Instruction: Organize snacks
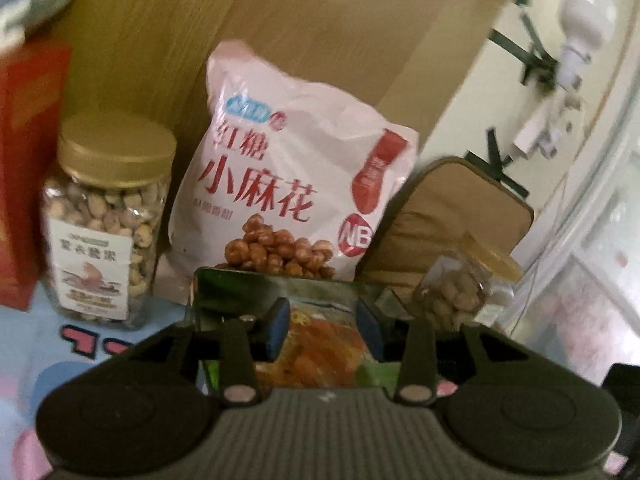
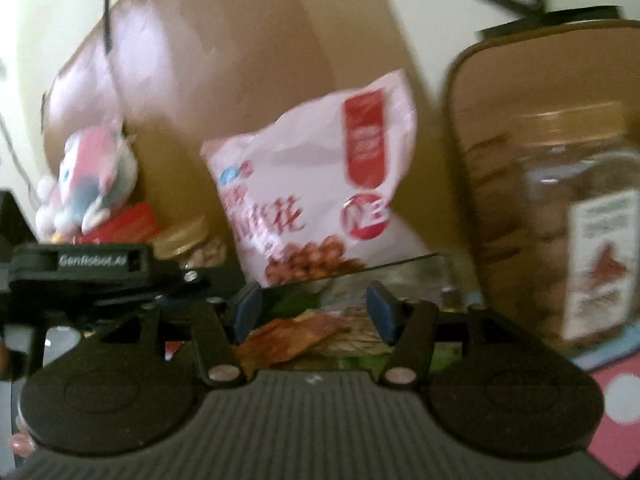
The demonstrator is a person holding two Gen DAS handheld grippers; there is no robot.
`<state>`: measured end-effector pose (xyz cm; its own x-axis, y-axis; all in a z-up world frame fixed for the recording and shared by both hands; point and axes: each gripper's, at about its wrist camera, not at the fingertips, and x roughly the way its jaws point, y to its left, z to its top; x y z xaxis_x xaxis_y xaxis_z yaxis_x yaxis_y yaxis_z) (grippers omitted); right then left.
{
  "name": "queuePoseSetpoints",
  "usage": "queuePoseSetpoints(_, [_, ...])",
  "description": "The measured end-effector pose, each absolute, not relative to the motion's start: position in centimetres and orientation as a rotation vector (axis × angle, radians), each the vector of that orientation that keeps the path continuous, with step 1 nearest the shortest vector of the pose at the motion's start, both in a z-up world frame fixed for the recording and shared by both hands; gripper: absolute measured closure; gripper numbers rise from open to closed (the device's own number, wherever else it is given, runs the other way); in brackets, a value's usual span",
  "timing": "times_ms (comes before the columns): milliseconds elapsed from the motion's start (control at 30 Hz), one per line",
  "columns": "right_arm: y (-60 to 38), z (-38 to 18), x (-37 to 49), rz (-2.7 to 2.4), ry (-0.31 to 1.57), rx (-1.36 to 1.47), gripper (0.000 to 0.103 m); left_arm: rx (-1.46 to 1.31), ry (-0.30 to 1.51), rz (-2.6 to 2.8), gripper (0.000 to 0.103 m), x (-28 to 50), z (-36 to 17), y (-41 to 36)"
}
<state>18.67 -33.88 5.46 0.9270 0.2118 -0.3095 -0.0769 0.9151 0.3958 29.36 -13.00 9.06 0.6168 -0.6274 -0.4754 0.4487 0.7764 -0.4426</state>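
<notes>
Lining up against the brown wooden board point(image 1: 304, 40) are some snacks already: a jar of nuts with a gold lid point(image 1: 106, 220) stands on the left, and a big white bag of brown sugar twists point(image 1: 288, 184) leans beside it. A red box point(image 1: 28, 168) stands at the far left. Another small nut jar point(image 1: 466, 288) waits on the right, near a tan cushion point(image 1: 452, 216). A shiny green snack packet point(image 1: 320, 340) with an orange picture lies flat in front of the big bag. The left gripper point(image 1: 323, 326) has its blue pads on each side of the packet, with a gap showing, so it looks let go, not squeezing. The right gripper point(image 2: 314, 314) is spread wide over the same packet too. I think the job is partly done: the packet and the small jar look like they need a place in the row.
</notes>
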Motion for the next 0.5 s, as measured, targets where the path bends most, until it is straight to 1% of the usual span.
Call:
queuePoseSetpoints(100, [-34.3, 5.9, 15.6, 0.148, 0.343, 0.407, 0.042, -0.180, 0.621, -0.596, 0.065, 25.7, 10.1, -13.7])
queuePoseSetpoints(167, [-33.9, 5.9, 13.5, 0.141, 0.344, 0.398, 0.042, -0.128, 0.610, -0.578, 0.060, 23.1, 10.3, -13.9])
queuePoseSetpoints(233, [-33.6, 5.7, 11.5, 0.135, 0.359, 0.402, 0.042, -0.105, 0.606, -0.564, 0.049, 20.4, 10.2, -13.7])
queuePoseSetpoints(367, [-33.0, 4.7, 7.9, 0.086, 0.426, 0.416, 0.042, -0.061, 0.631, -0.503, 0.046, 16.0, 9.2, -12.8])
queuePoseSetpoints(433, [-32.7, 4.2, 6.6, 0.089, 0.456, 0.429, 0.042, -0.071, 0.652, -0.481, 0.040, 14.3, 8.5, -11.9])
queuePoseSetpoints(467, [-32.6, 4.0, 5.9, 0.095, 0.468, 0.438, 0.042, -0.068, 0.657, -0.468, 0.038, 13.6, 8.2, -11.6])
queuePoseSetpoints(500, [-32.5, 3.9, 5.3, 0.101, 0.477, 0.446, 0.042, -0.055, 0.655, -0.451, 0.031, 12.8, 7.9, -11.3])
